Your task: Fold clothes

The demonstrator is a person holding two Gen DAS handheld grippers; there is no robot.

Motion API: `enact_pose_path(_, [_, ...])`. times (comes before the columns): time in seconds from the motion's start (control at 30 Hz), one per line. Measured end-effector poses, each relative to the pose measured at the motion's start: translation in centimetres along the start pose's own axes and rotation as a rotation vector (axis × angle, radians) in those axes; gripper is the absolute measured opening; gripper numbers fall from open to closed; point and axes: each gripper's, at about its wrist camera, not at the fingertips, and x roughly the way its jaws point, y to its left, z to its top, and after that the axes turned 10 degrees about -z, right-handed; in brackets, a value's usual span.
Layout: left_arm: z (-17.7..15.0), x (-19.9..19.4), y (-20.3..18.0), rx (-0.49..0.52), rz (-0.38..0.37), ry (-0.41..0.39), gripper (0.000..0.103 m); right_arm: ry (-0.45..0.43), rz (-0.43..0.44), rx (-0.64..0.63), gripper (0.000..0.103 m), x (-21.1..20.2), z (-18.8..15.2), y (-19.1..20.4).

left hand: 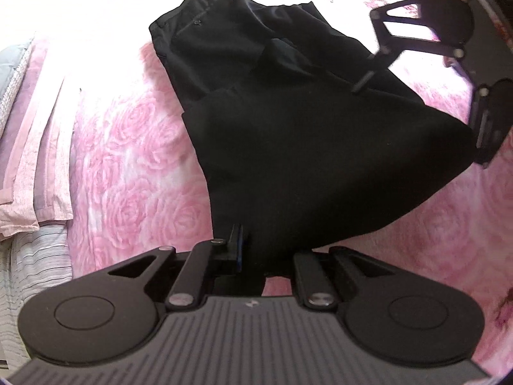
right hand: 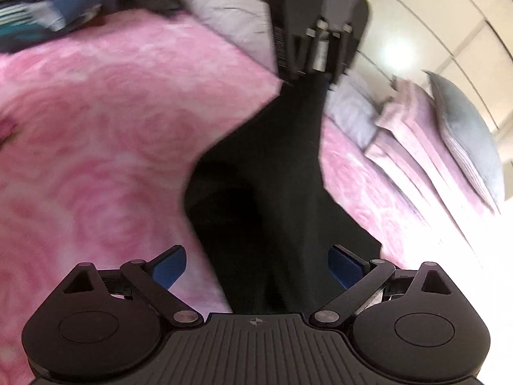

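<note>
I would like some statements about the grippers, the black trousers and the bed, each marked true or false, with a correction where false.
1. The left gripper is shut on the black trousers. True.
2. The right gripper is clamped on the trousers. False: its blue pads stand wide apart, with the cloth running between them untouched.
3. The trousers lie on a pink rose-patterned bedspread. True.
4. The trousers are already folded into a neat small square. False: they are spread long, the waistband end far from the left gripper.
5. Folded pink linens lie at the side of the bed. True.
</note>
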Motion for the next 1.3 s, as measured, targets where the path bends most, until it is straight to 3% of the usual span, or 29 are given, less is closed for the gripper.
enact_pose_path(0.07, [0.0,0.3,-0.4,0.024,0.009,0.023,0.009,-0.007,-0.006,0.006,0.095,0.4,0.1,-0.1])
enact_pose_path(0.1, [-0.1,0.4,-0.7,0.040,0.018,0.038,0.009,-0.012,-0.007,0.005,0.075,0.4,0.2,-0.3])
enact_pose_path(0.13, [-0.4,0.5,-1.1,0.058,0.026,0.056,0.009,-0.007,0.020,0.030,0.040,0.0,0.4,-1.0])
enact_pose_path(0.23, [-0.2,-0.1,-1.5,0.095,0.032,0.086,0.009,0.002,0.090,0.099,0.015,-1.3,0.6,-3.1])
enact_pose_path(0.4, [4.4,-3.8,2.6,0.051,0.029,0.060,0.009,0.002,0.162,0.230,0.012,-3.9,1.5,-8.5])
enact_pose_path(0.57, [9.0,-7.4,6.8,0.007,0.026,0.034,0.009,-0.027,0.194,0.436,0.012,-4.6,0.8,-18.1])
enact_pose_path(0.67, [13.6,-7.2,11.2,-0.008,-0.016,0.052,0.010,-0.028,0.205,0.552,0.011,-3.9,-1.1,-25.0])
enact_pose_path(0.8, [20.6,-4.6,17.1,0.002,-0.023,0.058,0.013,-0.002,0.224,0.661,0.011,-1.2,-5.5,-33.1])
enact_pose_path(0.97, [29.0,2.1,23.5,0.039,-0.001,0.037,0.017,0.063,0.242,0.877,0.011,3.1,-12.9,-42.3])
enact_pose_path(1.03, [31.9,5.8,26.0,0.025,0.025,0.009,0.027,0.088,0.222,0.955,0.012,5.1,-16.2,-45.1])
enact_pose_path(1.07, [33.2,7.9,27.2,-0.003,0.048,-0.008,0.042,0.107,0.206,0.992,0.012,6.3,-18.1,-46.1])
enact_pose_path(1.1, [33.9,9.6,28.2,-0.047,0.061,-0.023,0.050,0.136,0.196,1.030,0.012,7.7,-20.1,-46.9])
enact_pose_path(1.2, [34.8,13.4,30.0,-0.177,0.051,-0.059,0.050,0.261,0.177,1.201,0.015,11.9,-27.1,-47.8])
enact_pose_path(1.23, [34.8,14.5,30.3,-0.221,0.034,-0.068,0.050,0.310,0.171,1.255,0.028,12.7,-28.9,-47.7])
enact_pose_path(1.27, [34.4,15.4,30.4,-0.260,0.002,-0.074,0.050,0.359,0.167,1.310,0.028,13.5,-30.6,-47.6])
enact_pose_path(1.3, [33.9,16.2,30.5,-0.301,-0.034,-0.078,0.050,0.339,0.192,1.374,0.028,13.3,-31.7,-47.5])
